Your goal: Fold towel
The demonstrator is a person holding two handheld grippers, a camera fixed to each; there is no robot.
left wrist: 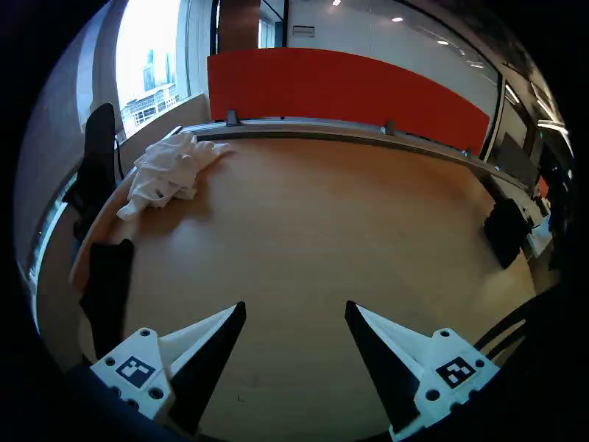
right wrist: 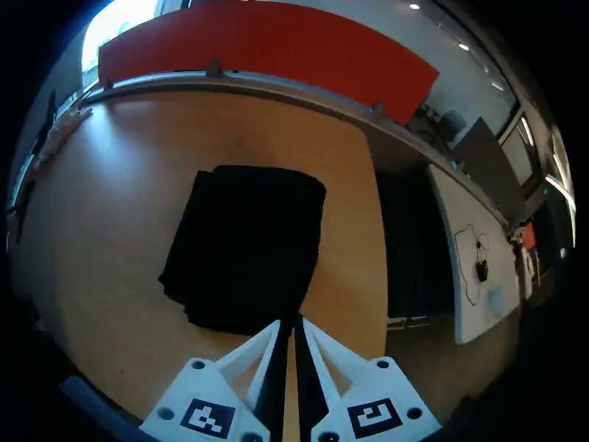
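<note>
Okay, hard-to-read bits first, left to right. In left gripper view, can't identify the dark shape (left wrist: 109, 291) draped at the left edge of the table (left wrist: 316, 221); too dark for detail. Above it, seeing a black chair (left wrist: 99, 158) against the window (left wrist: 151, 66), partly cut by the picture's rim. Further along, seeing a crumpled white cloth (left wrist: 171, 173) on the table's far left corner, folds bunched; can't tell how many pieces. Behind it, a red divider panel (left wrist: 339, 88) along the far edge. At far right, another dark object (left wrist: 506, 232) just off the table edge, unreadable.

In right gripper view, seeing a black towel (right wrist: 247, 247) lying flat on the table, roughly rectangular, close to the table's right edge. Too dark to count layers or trace folds. Near edge partly covered by the right gripper (right wrist: 293, 328). To the right, past the table edge, a white surface (right wrist: 456, 295) with a small dark item on it, too small to name.

Poses:
- **Left gripper** (left wrist: 294, 331): points across bare tabletop, fingers spread wide, wood showing in the gap, well apart from the white cloth.
- **Right gripper**: points at the towel's near right corner, fingers nearly together, only a thin slit of table showing between them. Tips at the towel edge; can't tell whether any fabric is caught.
</note>
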